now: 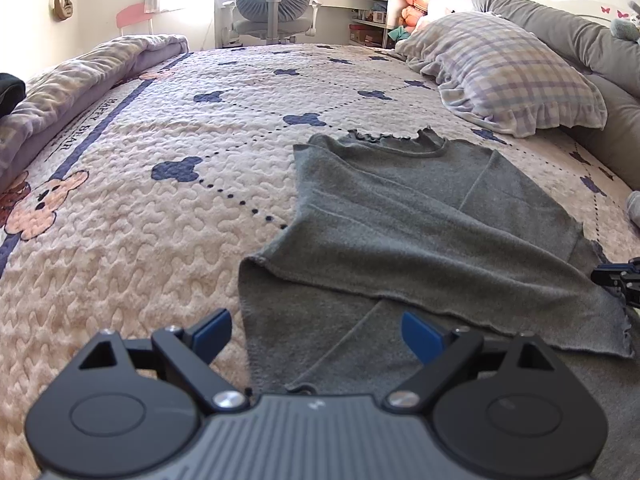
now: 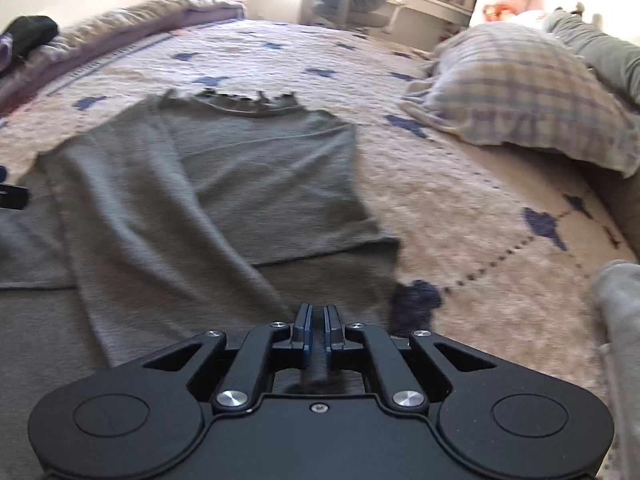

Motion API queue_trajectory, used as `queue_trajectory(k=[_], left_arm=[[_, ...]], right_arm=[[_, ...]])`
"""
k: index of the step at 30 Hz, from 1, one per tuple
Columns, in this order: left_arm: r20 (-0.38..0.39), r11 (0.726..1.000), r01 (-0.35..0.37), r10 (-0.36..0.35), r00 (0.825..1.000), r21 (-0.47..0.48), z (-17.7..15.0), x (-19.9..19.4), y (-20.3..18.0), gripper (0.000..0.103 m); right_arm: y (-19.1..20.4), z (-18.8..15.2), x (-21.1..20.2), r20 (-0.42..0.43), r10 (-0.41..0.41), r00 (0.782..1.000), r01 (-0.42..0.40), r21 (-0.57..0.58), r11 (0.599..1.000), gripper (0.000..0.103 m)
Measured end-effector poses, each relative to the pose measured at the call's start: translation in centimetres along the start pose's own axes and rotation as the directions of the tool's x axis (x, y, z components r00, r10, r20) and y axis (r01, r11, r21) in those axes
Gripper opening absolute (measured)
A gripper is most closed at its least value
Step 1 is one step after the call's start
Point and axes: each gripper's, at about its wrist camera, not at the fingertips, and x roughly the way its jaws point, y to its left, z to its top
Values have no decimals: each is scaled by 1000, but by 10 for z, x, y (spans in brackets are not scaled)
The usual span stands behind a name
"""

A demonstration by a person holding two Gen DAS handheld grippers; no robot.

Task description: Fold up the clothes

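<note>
A grey sweater (image 1: 400, 216) lies spread on the quilted bed cover (image 1: 160, 200), its frilled collar (image 1: 396, 140) at the far end and its hem toward the cameras. Both sleeves are folded in across the body: one runs diagonally from the far left shoulder down toward the near right, and its frilled cuff edge lies on the lower part of the garment.

The left tongs (image 1: 316, 336) are spread wide, blue pads apart, hovering over the near left part of the sweater with nothing between them. The right tongs (image 2: 317, 328) are pressed nearly together; grey cloth shows in the narrow gap between the pads, so they seem to be pinching the sweater near its near right edge, though the blur of that view leaves it a little uncertain.

A checked pillow (image 1: 512, 72) with a ruffled edge lies far right on the bed, in front of a long grey bolster (image 1: 568, 36). A rolled lilac blanket (image 1: 80, 80) lines the far left side. Beyond the bed stand a grey desk chair (image 1: 274, 4) and soft toys (image 1: 432, 0).
</note>
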Motion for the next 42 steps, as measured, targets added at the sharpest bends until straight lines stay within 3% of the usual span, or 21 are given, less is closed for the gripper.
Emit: queue_trajectory(k=[9, 14, 19, 23, 29, 37, 42], left_arm=[[-4, 1000, 3, -3, 1000, 5, -1, 2, -2, 94], [-1, 1000, 4, -4, 1000, -2, -1, 2, 0, 94], [-3, 1000, 9, -9, 1000, 1, 0, 2, 0, 94], [1, 1000, 12, -12, 1000, 3, 0, 1, 0, 94], [-8, 1000, 13, -13, 1000, 15, -2, 3, -4, 94], [-6, 1000, 22, -22, 1000, 7, -2, 2, -2, 94], [-7, 1000, 24, -24, 1000, 8, -2, 2, -3, 94]], right_arm=[[20, 9, -3, 42, 73, 996, -70, -64, 995, 3], [26, 38, 5, 70, 139, 988, -137, -24, 990, 4], [30, 59, 33, -49, 166, 985, -168, -40, 985, 12], [42, 51, 21, -26, 163, 986, -165, -99, 981, 29], [50, 39, 13, 0, 141, 990, -140, -132, 981, 29], [59, 32, 0, 39, 226, 973, -215, -191, 958, 29], [54, 35, 1, 47, 272, 961, -264, -126, 956, 29]])
